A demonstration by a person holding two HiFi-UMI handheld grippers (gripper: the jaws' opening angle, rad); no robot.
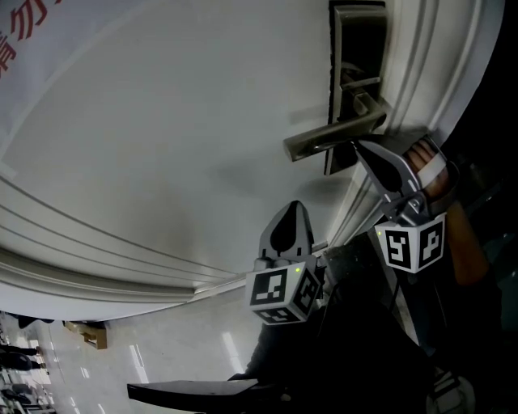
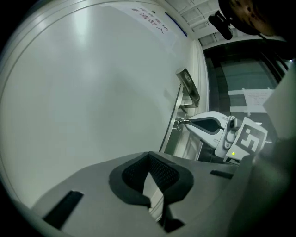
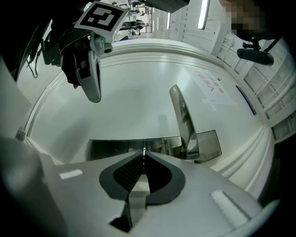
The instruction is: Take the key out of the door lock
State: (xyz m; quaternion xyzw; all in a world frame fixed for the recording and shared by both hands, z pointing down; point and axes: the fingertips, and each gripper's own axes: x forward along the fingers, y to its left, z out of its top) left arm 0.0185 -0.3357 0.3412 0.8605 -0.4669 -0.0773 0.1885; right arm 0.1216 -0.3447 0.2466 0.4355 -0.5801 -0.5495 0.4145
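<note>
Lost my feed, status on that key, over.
Right gripper shut on key at lock plate. Left gripper shut, empty. Nothing blocking.

Public or office building hall rather than a home, tall white panelled door with metal lever handle and printed notice, glossy pale floor, ceiling strip light, distant standing people

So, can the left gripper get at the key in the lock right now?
Probably not. The right gripper seems shut on the key at the lock plate under the handle, covering it. The left gripper is shut, off the door.
</note>
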